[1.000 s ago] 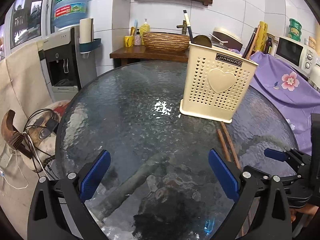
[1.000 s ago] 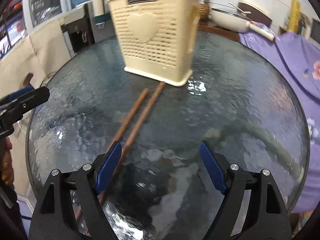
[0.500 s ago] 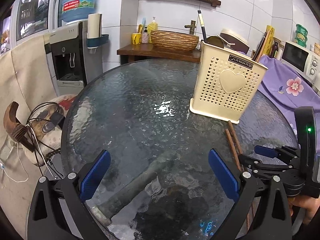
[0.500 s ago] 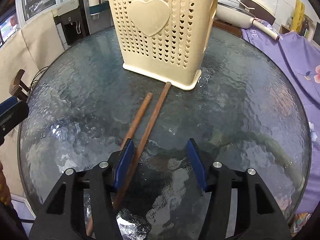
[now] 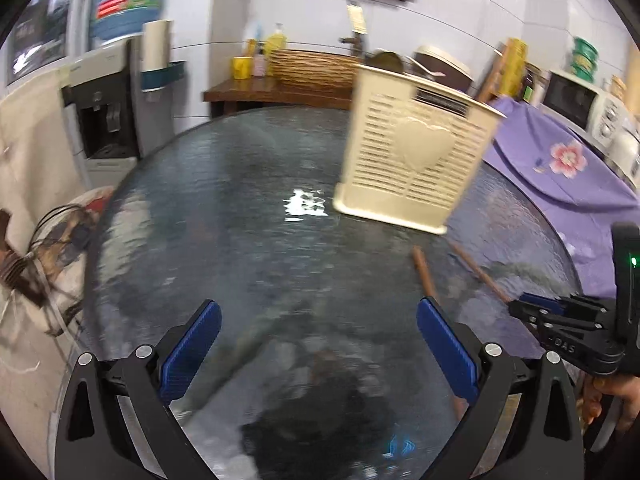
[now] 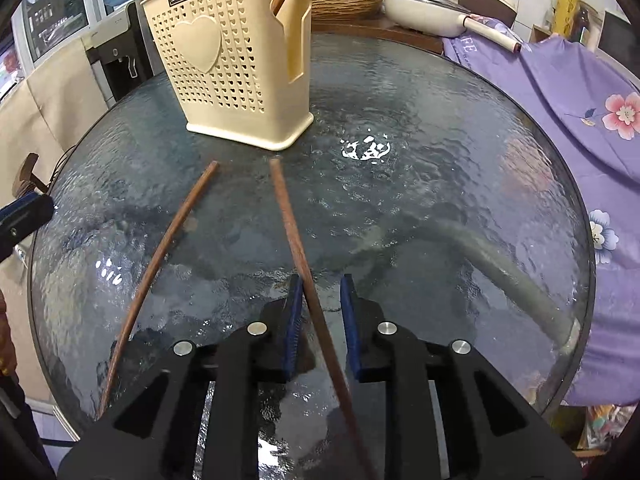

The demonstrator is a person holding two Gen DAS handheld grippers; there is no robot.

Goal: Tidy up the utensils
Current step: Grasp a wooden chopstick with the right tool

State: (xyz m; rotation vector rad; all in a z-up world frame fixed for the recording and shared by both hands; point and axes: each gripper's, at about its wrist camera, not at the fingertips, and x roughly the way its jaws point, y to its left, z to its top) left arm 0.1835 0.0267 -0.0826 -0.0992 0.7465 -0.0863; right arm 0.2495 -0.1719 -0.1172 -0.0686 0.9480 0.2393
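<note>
A cream perforated utensil holder [image 6: 236, 72] [image 5: 412, 168] stands on the round glass table [image 6: 440, 160]. Two brown chopsticks lie in front of it, splayed apart. My right gripper [image 6: 321, 284] straddles the right chopstick [image 6: 288, 220], and its jaws are closing. The stick lies along the left pad, with a gap still showing at the right pad. Off to the left, the other chopstick [image 6: 172, 236] lies free. In the blurred left wrist view, my left gripper [image 5: 318, 312] hovers wide open over bare glass, with both chopsticks [image 5: 424, 276] and the right gripper [image 5: 532, 308] to its right.
A purple flowered cloth [image 6: 580, 100] covers the counter right of the table. Behind the table are a wooden shelf with a wicker basket [image 5: 312, 68], a water dispenser [image 5: 112, 100] and a white pan [image 6: 432, 12]. A hand [image 5: 612, 396] holds the right gripper.
The right gripper's jaws narrowed from wide to close around one chopstick. The two chopsticks, side by side before, now lie spread apart. The left view has shifted and blurred.
</note>
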